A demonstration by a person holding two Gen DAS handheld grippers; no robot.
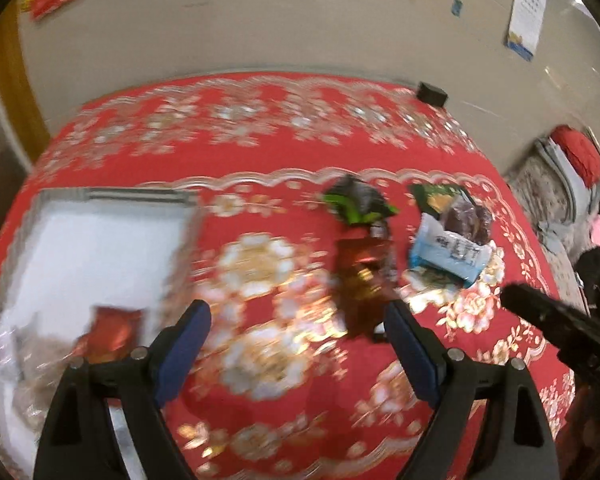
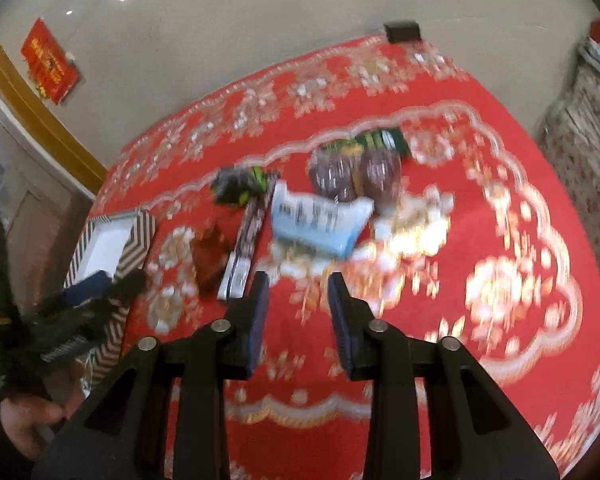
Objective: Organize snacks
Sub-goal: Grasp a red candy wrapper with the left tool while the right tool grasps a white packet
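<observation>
Snack packets lie on a red flowered tablecloth (image 1: pixel 292 148): a black-green packet (image 1: pixel 356 200), a dark red-brown packet (image 1: pixel 360 276), a light blue packet (image 1: pixel 448 252) and a clear bag of dark snacks (image 1: pixel 466 216). A white box (image 1: pixel 92 236) at the left holds a red packet (image 1: pixel 112 332). My left gripper (image 1: pixel 296 320) is open and empty above the cloth, the brown packet by its right finger. My right gripper (image 2: pixel 298 292) is open and empty, just short of the blue packet (image 2: pixel 320 220). The views are blurred.
In the right wrist view the box has striped sides (image 2: pixel 136 240), and a long dark bar (image 2: pixel 248 236) lies beside the brown packet (image 2: pixel 210 260). A small black block (image 1: pixel 432 94) sits at the table's far edge. A patterned chair (image 2: pixel 588 140) stands to the right.
</observation>
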